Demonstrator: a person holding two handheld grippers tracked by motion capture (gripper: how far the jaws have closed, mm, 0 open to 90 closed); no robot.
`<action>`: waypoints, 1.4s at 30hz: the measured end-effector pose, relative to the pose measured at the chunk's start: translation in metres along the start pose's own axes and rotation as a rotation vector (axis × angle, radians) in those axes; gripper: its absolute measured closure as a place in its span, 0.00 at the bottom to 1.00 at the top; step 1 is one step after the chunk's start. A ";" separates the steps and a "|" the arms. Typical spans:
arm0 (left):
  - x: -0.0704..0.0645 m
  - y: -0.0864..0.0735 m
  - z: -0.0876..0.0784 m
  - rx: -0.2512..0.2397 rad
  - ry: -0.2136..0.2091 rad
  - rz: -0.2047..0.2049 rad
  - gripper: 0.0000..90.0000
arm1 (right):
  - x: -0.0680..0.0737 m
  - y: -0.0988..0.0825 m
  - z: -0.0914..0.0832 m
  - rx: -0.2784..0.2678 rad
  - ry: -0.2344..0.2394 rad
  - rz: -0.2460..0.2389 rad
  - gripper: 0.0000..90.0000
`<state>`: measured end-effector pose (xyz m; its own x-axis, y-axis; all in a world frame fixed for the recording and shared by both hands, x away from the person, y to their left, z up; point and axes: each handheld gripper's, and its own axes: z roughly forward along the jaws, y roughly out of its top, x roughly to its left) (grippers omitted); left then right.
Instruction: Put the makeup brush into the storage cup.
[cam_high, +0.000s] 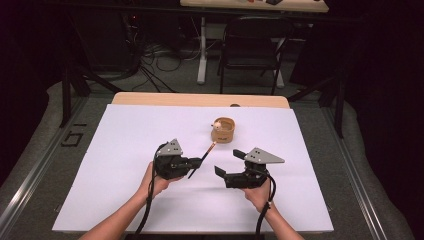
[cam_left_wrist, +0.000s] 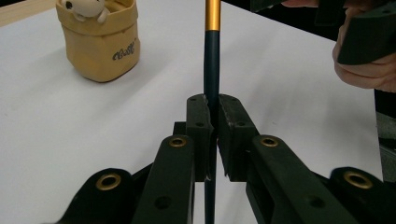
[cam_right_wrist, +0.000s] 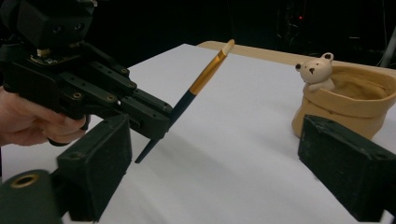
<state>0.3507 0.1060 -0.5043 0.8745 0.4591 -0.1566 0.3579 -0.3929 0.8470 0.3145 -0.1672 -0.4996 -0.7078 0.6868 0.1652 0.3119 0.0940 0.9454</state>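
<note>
A thin brush (cam_high: 209, 150) with a dark teal handle, a gold ferrule and a pale tip is clamped by its handle in my left gripper (cam_high: 197, 162), which is shut on it. The brush (cam_left_wrist: 211, 46) rises straight up between the closed pads (cam_left_wrist: 198, 121), its tip pointing toward a tan fabric pouch (cam_high: 223, 130) with a small bear figure (cam_right_wrist: 317, 70) at its rim. My right gripper (cam_high: 229, 163) stands open to the right of the brush, with nothing between its jaws. In the right gripper view the brush (cam_right_wrist: 205, 77) slants up out of the left gripper (cam_right_wrist: 154, 119), with the pouch (cam_right_wrist: 345, 105) at the right.
A white sheet (cam_high: 150, 200) covers the table, whose wooden far edge (cam_high: 200, 99) shows behind it. A dark chair (cam_high: 250, 45) and floor cables lie beyond the table. The hand holding the right gripper (cam_left_wrist: 359, 70) shows at the right of the left gripper view.
</note>
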 end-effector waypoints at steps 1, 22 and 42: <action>0.000 0.000 0.000 0.000 0.000 -0.001 0.93 | 0.000 0.000 0.002 -0.004 0.000 0.000 0.13; -0.008 -0.002 0.011 0.004 0.003 0.001 0.93 | 0.005 0.004 0.033 0.001 0.015 0.083 0.72; -0.006 -0.005 0.007 0.012 0.017 -0.006 0.85 | 0.017 0.015 0.026 -0.019 0.024 -0.020 0.94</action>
<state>0.3455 0.0999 -0.5109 0.8668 0.4747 -0.1528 0.3669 -0.3997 0.8400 0.3239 -0.1352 -0.4903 -0.7291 0.6671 0.1527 0.2852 0.0935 0.9539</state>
